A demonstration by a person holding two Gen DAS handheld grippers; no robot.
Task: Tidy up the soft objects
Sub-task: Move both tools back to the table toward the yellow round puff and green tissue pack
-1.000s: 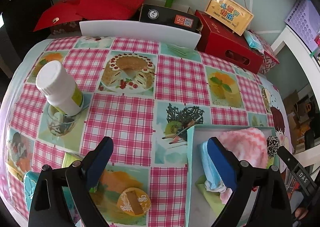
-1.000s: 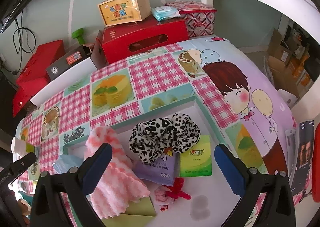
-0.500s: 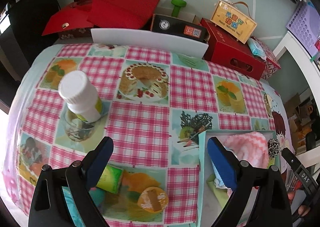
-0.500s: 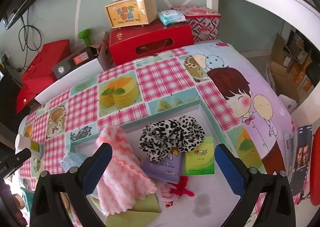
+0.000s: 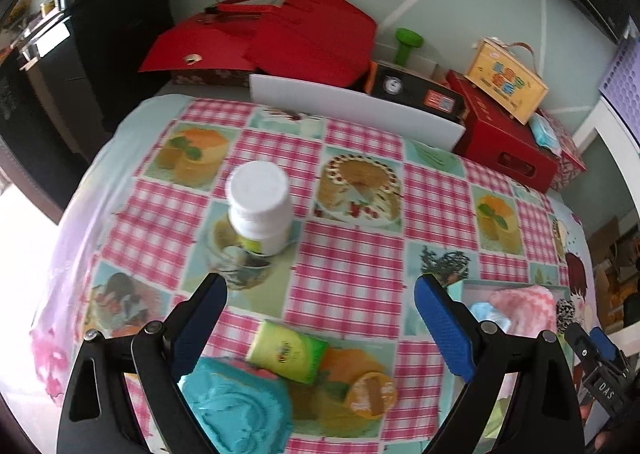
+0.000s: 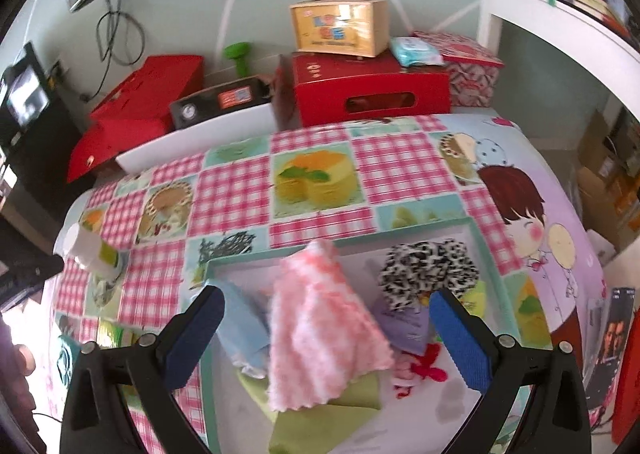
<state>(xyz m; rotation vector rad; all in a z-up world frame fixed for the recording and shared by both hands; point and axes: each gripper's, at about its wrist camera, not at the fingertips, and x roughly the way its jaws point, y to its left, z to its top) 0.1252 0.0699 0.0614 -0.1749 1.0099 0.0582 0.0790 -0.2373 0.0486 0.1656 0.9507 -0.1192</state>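
Observation:
A teal-rimmed tray (image 6: 476, 230) holds a pink-and-white fluffy cloth (image 6: 320, 318), a leopard-print scrunchie (image 6: 428, 270), a light blue soft item (image 6: 244, 330), a purple pouch (image 6: 404, 326), a green cloth (image 6: 328, 418) and a small red-pink piece (image 6: 420, 368). My right gripper (image 6: 326, 338) hovers open above the pink cloth. My left gripper (image 5: 320, 328) is open over the checked tablecloth, with a turquoise fluffy cloth (image 5: 236, 410) low at its left finger. A green packet (image 5: 288, 352) and an orange round lid (image 5: 372, 394) lie between the fingers. The tray's corner (image 5: 460, 286) shows at right.
A white-capped bottle (image 5: 260, 205) stands on a glass jar (image 5: 236, 262) left of centre. Behind the table are red boxes (image 6: 368, 89), a yellow carry box (image 6: 340, 25), a black box (image 5: 416, 89) and a white board (image 5: 352, 109). A phone (image 6: 616, 338) lies at far right.
The left gripper has drawn back and to the left, bringing the turquoise cloth and green packet into view. The right gripper has shifted left over the pink cloth. Both stay open.

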